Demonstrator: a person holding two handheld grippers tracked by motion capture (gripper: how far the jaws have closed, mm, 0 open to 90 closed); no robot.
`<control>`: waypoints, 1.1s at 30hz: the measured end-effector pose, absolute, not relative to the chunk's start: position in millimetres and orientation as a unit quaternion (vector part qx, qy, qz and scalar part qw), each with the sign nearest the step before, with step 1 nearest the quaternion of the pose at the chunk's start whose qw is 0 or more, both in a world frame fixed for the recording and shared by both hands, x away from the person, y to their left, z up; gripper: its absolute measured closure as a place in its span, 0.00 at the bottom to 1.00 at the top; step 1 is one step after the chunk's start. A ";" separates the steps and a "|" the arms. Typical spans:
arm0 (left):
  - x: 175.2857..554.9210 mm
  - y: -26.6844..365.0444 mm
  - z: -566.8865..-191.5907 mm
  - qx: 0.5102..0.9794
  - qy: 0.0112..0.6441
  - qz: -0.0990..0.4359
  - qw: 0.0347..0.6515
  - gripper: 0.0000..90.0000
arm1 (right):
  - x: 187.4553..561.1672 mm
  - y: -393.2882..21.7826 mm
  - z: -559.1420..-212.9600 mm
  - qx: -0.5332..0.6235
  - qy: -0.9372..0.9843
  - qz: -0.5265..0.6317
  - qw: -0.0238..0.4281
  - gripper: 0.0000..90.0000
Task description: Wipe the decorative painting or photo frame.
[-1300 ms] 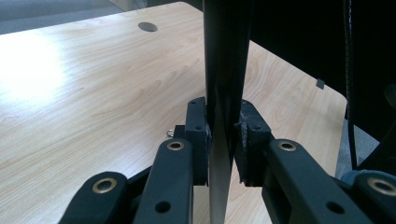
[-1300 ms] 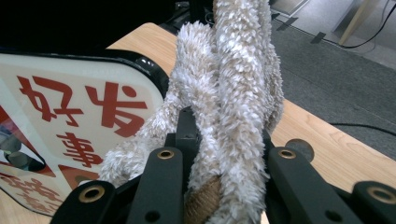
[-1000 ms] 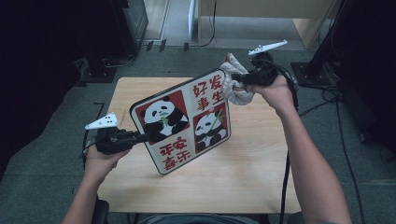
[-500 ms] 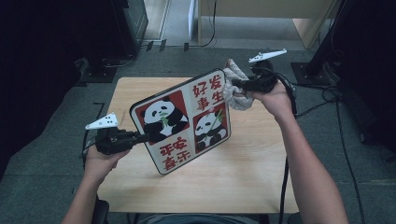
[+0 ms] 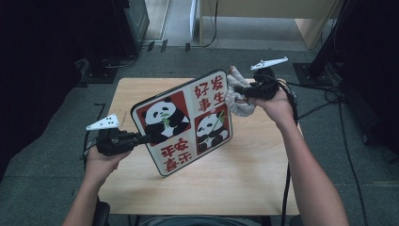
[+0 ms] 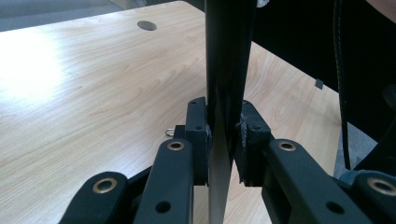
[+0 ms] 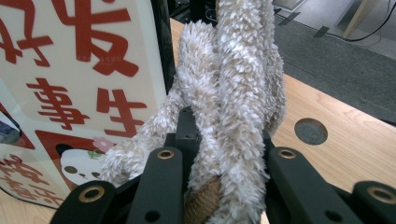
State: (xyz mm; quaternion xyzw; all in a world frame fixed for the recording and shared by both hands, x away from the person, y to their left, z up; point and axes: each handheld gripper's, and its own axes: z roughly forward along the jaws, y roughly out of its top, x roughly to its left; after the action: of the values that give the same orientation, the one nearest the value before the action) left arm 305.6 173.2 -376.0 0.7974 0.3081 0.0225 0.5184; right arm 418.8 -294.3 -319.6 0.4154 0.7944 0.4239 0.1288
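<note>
A flat board printed with pandas and red characters is held tilted above the wooden table. My left gripper is shut on its lower left edge; the left gripper view shows the board's thin dark edge clamped between the pads. My right gripper is shut on a fluffy beige cloth, which rests against the board's upper right edge. In the right gripper view the cloth bulges between the jaws, beside the board's printed face.
The table has a round cable hole near its far edge. Cables trail over the grey floor at the right. Dark equipment stands behind the table on the left, and a light wooden cabinet at the back.
My right gripper has come down a little with the cloth, along the board's upper right edge. The left gripper and the board have stayed where they were.
</note>
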 end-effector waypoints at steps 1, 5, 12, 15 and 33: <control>305.6 173.2 -376.0 0.797 0.308 0.023 0.518 0.87 | 418.3 -294.4 -320.9 0.417 0.794 0.423 0.127 0.83; 305.5 173.1 -376.0 0.797 0.308 0.023 0.518 0.87 | 417.5 -294.6 -324.9 0.414 0.794 0.426 0.131 0.83; 305.6 173.1 -376.2 0.798 0.308 0.023 0.518 0.87 | 414.2 -296.1 -333.6 0.418 0.790 0.430 0.129 0.83; 305.5 173.0 -376.2 0.798 0.308 0.023 0.518 0.87 | 412.2 -295.4 -337.2 0.420 0.790 0.427 0.132 0.83; 305.3 172.6 -376.4 0.798 0.308 0.023 0.517 0.87 | 400.8 -297.2 -365.3 0.428 0.786 0.424 0.138 0.83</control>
State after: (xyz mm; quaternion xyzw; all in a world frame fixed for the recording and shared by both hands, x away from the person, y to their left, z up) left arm 305.3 172.6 -376.4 0.7984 0.3078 0.0233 0.5170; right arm 400.8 -297.2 -365.3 0.4283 0.7858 0.4243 0.1379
